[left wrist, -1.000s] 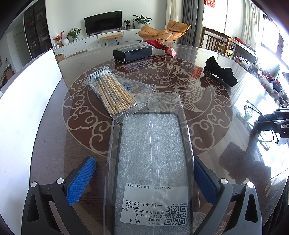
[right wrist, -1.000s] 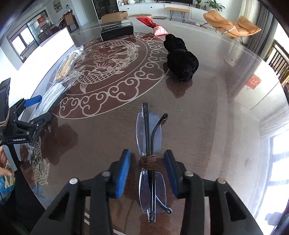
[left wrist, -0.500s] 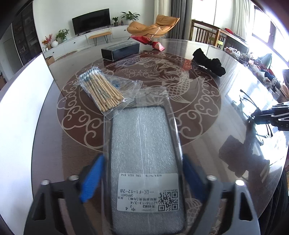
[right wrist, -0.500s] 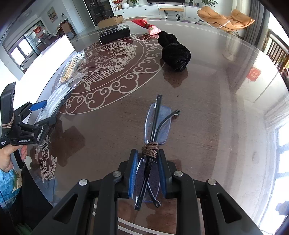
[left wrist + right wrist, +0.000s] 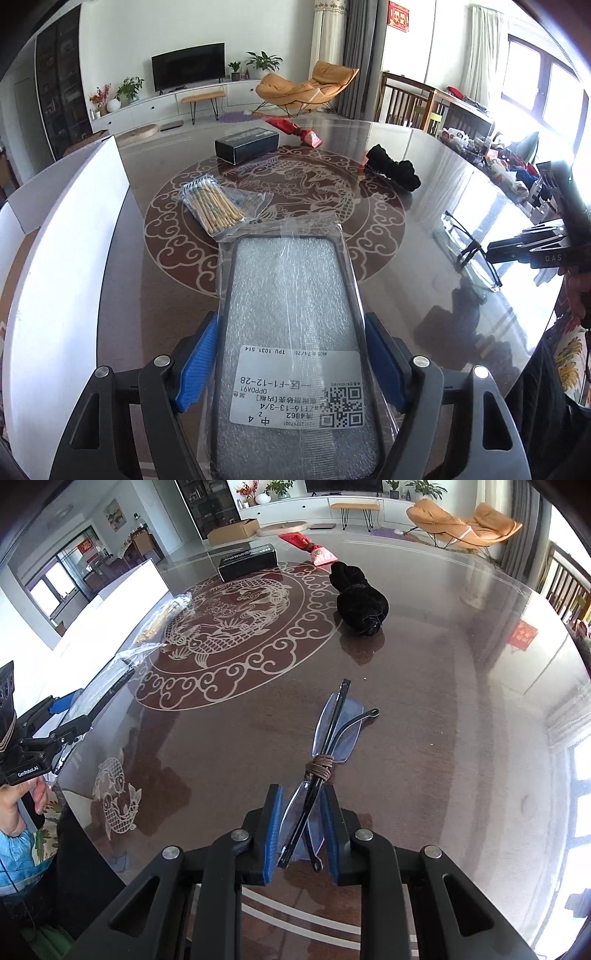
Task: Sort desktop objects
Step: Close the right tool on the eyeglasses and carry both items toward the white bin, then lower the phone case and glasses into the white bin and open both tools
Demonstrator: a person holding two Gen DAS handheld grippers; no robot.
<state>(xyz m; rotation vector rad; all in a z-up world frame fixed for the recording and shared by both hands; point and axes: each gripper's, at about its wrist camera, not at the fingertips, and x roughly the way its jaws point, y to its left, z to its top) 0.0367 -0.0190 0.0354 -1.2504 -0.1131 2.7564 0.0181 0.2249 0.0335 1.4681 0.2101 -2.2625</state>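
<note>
Across the glossy surface point(image 5: 424, 206), two things are held clear of it. A bagged phone case point(image 5: 295, 332) is pinched across its width by the left gripper point(image 5: 291, 363); light, bendy and slippery, it is best gripped by its stiff rim. Folded glasses point(image 5: 325, 760), fragile, are clamped in the right gripper point(image 5: 301, 830) by the frame.

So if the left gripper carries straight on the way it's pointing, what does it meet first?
Probably the bag of cotton swabs. The left gripper is shut on the bagged phone case, whose far end points just right of the swabs on the table; depth is unclear, so it may touch bare tabletop first.
</note>
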